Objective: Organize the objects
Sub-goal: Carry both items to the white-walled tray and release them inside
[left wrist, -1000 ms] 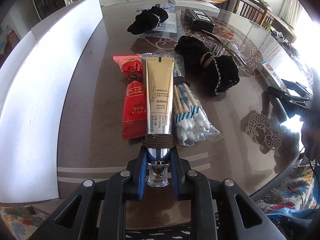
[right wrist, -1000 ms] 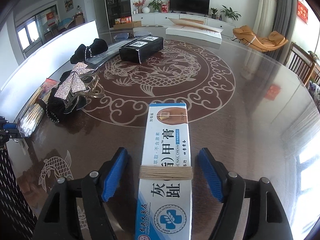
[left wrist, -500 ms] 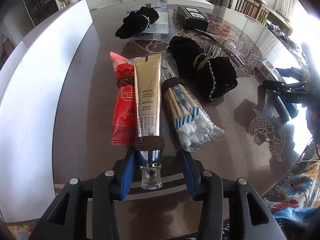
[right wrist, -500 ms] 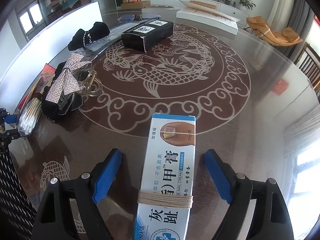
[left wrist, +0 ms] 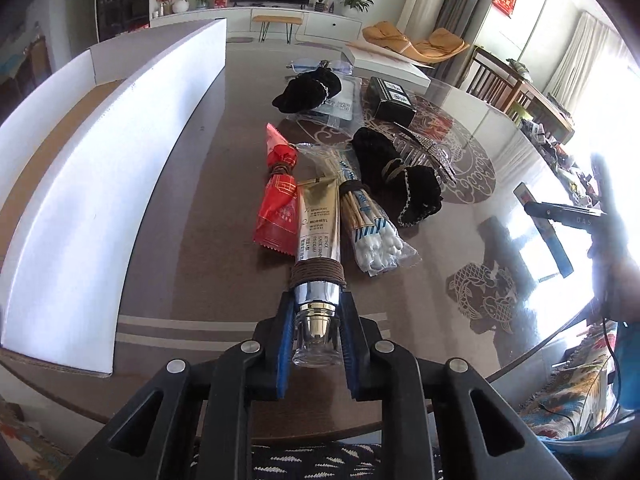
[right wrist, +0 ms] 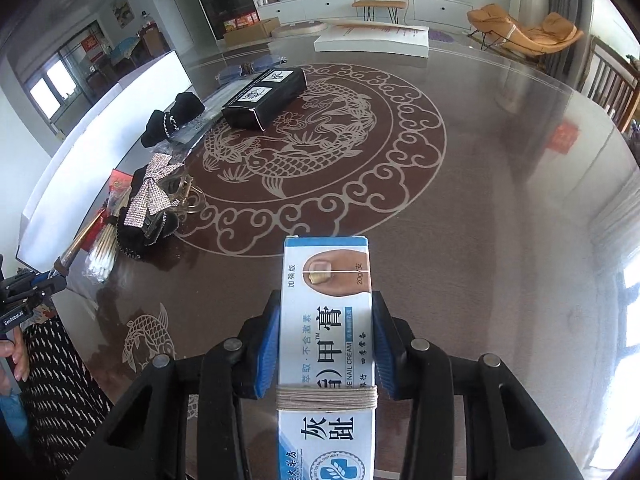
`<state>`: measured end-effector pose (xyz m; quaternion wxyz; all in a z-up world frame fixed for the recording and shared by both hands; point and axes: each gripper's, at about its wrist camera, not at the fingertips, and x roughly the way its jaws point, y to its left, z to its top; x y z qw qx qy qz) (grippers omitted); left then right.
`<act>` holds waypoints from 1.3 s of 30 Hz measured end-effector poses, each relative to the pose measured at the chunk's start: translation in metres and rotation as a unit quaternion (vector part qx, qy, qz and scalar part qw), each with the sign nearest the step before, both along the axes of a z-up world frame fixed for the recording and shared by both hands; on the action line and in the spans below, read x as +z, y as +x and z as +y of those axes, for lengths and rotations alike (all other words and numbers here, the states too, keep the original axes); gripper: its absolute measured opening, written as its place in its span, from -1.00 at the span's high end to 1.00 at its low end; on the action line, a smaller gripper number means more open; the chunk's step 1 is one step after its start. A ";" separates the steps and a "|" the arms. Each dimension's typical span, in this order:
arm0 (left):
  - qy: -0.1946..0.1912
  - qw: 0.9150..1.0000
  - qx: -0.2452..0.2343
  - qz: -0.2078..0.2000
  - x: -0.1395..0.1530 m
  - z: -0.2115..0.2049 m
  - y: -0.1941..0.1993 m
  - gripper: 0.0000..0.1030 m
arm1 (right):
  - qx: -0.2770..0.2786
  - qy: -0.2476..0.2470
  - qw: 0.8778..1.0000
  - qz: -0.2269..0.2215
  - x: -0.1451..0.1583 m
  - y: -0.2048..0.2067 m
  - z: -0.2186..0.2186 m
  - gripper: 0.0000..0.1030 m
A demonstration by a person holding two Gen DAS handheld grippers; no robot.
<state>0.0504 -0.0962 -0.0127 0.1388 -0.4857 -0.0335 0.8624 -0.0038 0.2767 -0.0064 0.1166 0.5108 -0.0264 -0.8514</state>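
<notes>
Your left gripper [left wrist: 315, 330] had its blue jaws clamped on the silver neck of the gold cream tube [left wrist: 318, 227], whose body reached forward, raised off the surface [left wrist: 224, 216]. The tube's far end hung between the red sachet [left wrist: 279, 196] and the bag of cotton swabs [left wrist: 370, 224], with the black scrunchie [left wrist: 404, 184] just beyond them. Your right gripper [right wrist: 326, 344] had its jaws pressed against both sides of the nail cream box [right wrist: 326, 320], a string wrap [right wrist: 326, 397] circling the box just behind the pads. The box sat out over the patterned surface, well apart from the black box [right wrist: 266, 98].
</notes>
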 end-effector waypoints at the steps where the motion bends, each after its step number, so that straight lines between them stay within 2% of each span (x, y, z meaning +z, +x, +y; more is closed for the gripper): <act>1: 0.007 1.000 0.009 0.008 0.004 -0.005 0.006 0.60 | 0.001 -0.004 1.000 0.003 0.004 0.001 -0.001 0.20; 9: 0.025 0.996 0.058 0.067 0.032 -0.031 0.029 0.60 | 0.026 -0.025 0.999 0.027 0.034 0.007 -0.027 0.20; 14: 0.062 0.985 0.113 0.113 0.071 -0.069 0.036 0.60 | 0.079 -0.042 0.994 0.055 0.069 0.003 -0.075 0.20; 16: 0.069 0.980 0.140 0.120 0.086 -0.094 0.031 0.60 | 0.115 -0.056 0.989 0.070 0.089 -0.005 -0.109 0.20; 19: 0.055 0.973 0.191 0.117 0.098 -0.138 0.016 0.60 | 0.172 -0.084 0.977 0.089 0.116 -0.020 -0.178 0.20; 24: 0.010 0.964 0.255 0.075 0.091 -0.195 -0.016 0.60 | 0.250 -0.135 0.954 0.090 0.142 -0.052 -0.317 0.20; 26: -0.004 0.962 0.269 0.055 0.084 -0.210 -0.028 0.60 | 0.263 -0.151 0.950 0.075 0.139 -0.069 -0.371 0.20; 29: -0.024 0.959 0.281 0.030 0.069 -0.221 -0.041 0.60 | 0.269 -0.143 0.951 0.058 0.119 -0.091 -0.439 0.20; 32: -0.048 0.956 0.290 0.015 0.059 -0.227 -0.049 0.58 | 0.270 -0.139 0.952 0.032 0.088 -0.108 -0.483 0.18; 34: -0.059 0.952 0.301 0.002 0.052 -0.229 -0.052 0.51 | 0.266 -0.138 0.954 0.004 0.066 -0.120 -0.501 0.04; 35: -0.060 0.951 0.303 -0.002 0.050 -0.230 -0.053 0.33 | 0.257 -0.141 0.956 -0.004 0.059 -0.125 -0.502 -0.14; 36: -0.063 0.949 0.308 0.001 0.050 -0.230 -0.052 0.05 | 0.246 -0.150 0.958 -0.006 0.055 -0.130 -0.499 -0.15; 38: -0.074 0.945 0.318 0.023 0.056 -0.227 -0.043 -0.20 | 0.232 -0.177 0.956 -0.002 0.056 -0.132 -0.483 -0.16; 39: -0.076 0.944 0.320 0.039 0.061 -0.223 -0.036 -0.21 | 0.230 -0.184 0.956 0.006 0.059 -0.130 -0.473 -0.23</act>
